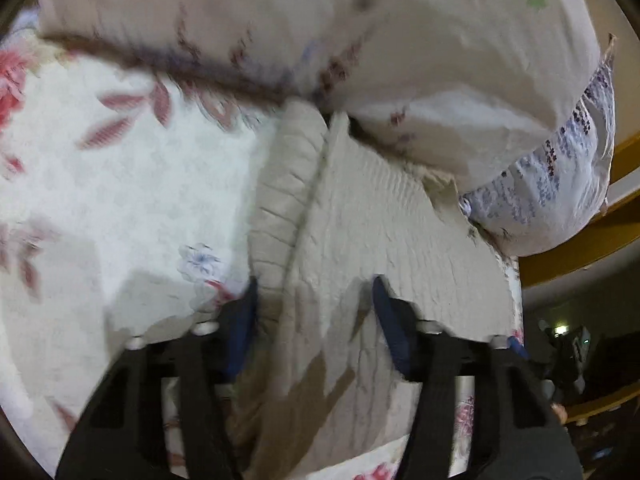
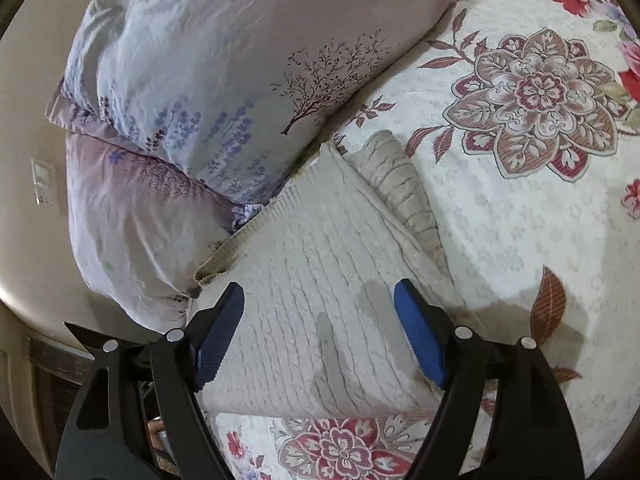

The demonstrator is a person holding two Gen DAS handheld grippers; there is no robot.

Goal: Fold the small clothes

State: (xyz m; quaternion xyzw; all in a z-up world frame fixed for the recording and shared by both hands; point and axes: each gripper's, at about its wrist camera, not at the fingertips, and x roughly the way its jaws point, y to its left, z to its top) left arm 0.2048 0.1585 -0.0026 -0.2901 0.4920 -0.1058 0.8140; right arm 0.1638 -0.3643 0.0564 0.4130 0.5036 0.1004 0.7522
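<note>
The floral quilt (image 2: 520, 216) spreads widest, a soft flat bed for folding. Against it the pillows (image 2: 200, 80) are stacked at the head, and the cream knit sweater (image 2: 320, 280) lies on the quilt with its far hem tucked against the pillows, one sleeve (image 2: 404, 184) laid alongside its body, seemingly mid-fold. Above the sweater the right gripper (image 2: 320, 320) hangs with jaws apart, holding nothing. The left gripper (image 1: 312, 312) is likewise spread, straddling the sweater's sleeve seam; blur hides whether its fingers touch the knit. The sweater's near edge is cut off behind both grippers.
</note>
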